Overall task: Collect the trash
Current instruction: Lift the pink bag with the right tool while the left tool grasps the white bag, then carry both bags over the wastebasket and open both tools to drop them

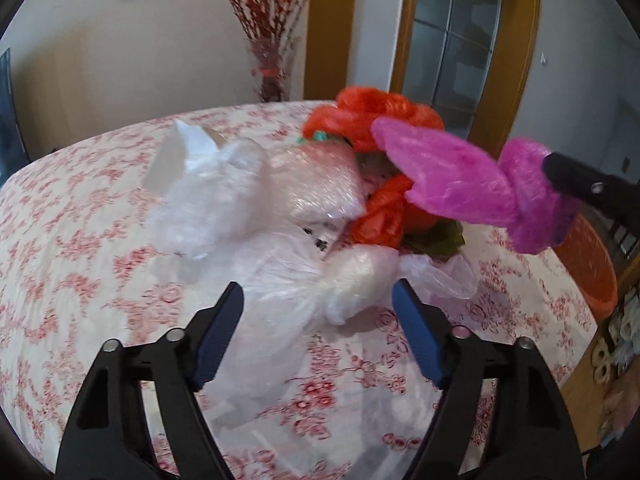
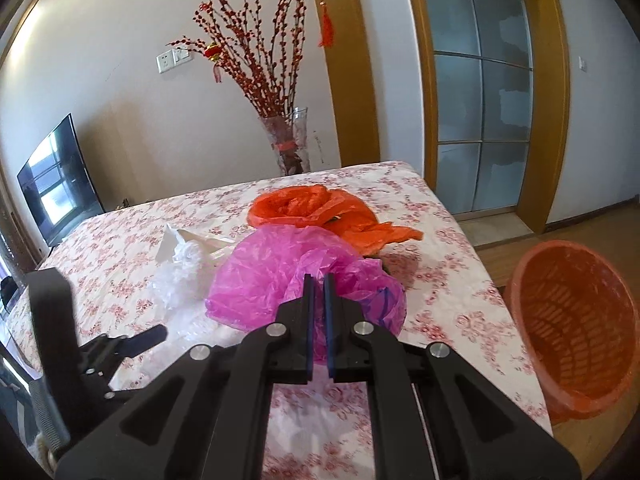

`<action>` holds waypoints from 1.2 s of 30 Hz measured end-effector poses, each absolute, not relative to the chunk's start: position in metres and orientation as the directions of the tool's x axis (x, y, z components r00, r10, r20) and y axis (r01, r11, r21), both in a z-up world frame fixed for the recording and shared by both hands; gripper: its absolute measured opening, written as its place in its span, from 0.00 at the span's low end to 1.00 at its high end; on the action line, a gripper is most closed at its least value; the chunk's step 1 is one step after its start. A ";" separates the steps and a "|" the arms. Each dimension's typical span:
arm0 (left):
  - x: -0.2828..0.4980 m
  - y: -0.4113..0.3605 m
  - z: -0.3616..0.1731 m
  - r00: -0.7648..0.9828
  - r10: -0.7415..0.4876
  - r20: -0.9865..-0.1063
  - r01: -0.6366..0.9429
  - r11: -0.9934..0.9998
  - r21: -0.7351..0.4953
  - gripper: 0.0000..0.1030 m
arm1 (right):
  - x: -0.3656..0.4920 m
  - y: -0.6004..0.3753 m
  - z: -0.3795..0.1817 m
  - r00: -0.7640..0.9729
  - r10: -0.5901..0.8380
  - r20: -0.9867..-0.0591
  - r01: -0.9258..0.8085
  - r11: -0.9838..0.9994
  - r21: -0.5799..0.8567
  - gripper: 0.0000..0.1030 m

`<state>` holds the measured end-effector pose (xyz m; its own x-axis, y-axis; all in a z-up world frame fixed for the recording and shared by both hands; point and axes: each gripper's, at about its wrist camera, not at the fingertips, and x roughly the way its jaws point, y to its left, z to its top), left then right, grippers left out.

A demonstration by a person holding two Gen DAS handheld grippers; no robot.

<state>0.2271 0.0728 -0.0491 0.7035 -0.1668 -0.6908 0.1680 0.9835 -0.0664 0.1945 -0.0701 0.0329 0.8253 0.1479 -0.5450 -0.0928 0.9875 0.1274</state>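
A pile of plastic trash lies on the floral tablecloth: clear and white bags (image 1: 240, 208), an orange bag (image 1: 372, 120) (image 2: 320, 212) behind them. My right gripper (image 2: 319, 280) is shut on a magenta plastic bag (image 2: 272, 280) and holds it above the table; in the left wrist view the bag (image 1: 460, 176) hangs from that gripper at the right. My left gripper (image 1: 318, 296) is open, its fingers on either side of a clear bag (image 1: 288, 276) on the table, low over it.
An orange mesh waste basket (image 2: 576, 320) stands on the floor off the table's right edge, also in the left wrist view (image 1: 592, 264). A glass vase of red branches (image 2: 288, 140) stands behind the table's far edge. A TV (image 2: 56, 184) is at the left.
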 end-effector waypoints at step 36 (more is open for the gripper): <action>0.195 0.028 -0.010 0.680 -0.377 -0.629 0.333 0.923 -0.192 0.12 | 0.148 -0.137 0.047 0.877 0.016 -0.481 0.035 0.995 0.096 0.06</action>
